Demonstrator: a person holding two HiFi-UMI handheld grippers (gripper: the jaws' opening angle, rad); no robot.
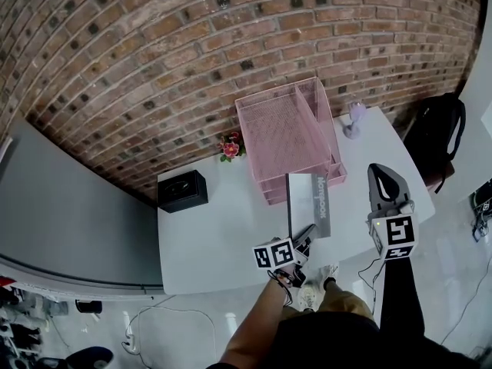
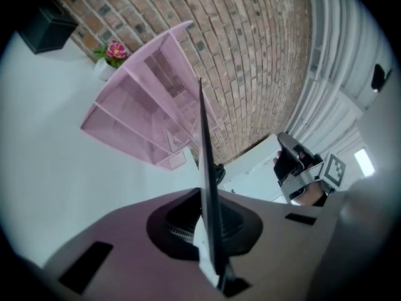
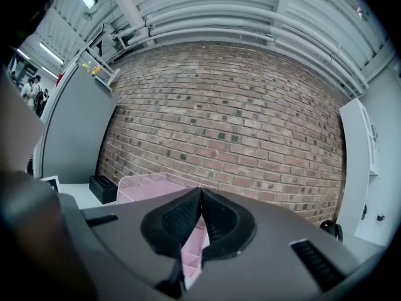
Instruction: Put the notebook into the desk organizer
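left gripper (image 1: 305, 242) clamped on notebook (image 1: 309, 204) | right gripper (image 1: 381, 174) closed, empty | organizer (image 1: 280, 125) at far edge of table (image 1: 215, 237), lower front hidden behind notebook

Grey notebook (image 1: 309, 204) with a darker strip down its right side, lettered in white. Clamped by its lower edge between the shut jaws of the left gripper (image 1: 307, 235), held up off the white table (image 1: 215, 237) and standing on edge. Seen edge-on from the left gripper view (image 2: 205, 168) as a thin dark blade, near upright, rising from between the jaws. Top edge just in front of the lowest tray.

Pink wire-mesh desk organizer (image 1: 319, 114) – stacked, stepped trays with a narrower compartment down the right side. Standing at the back of the table against the brick wall (image 1: 154, 60), open trays facing the notebook (image 2: 135, 115).
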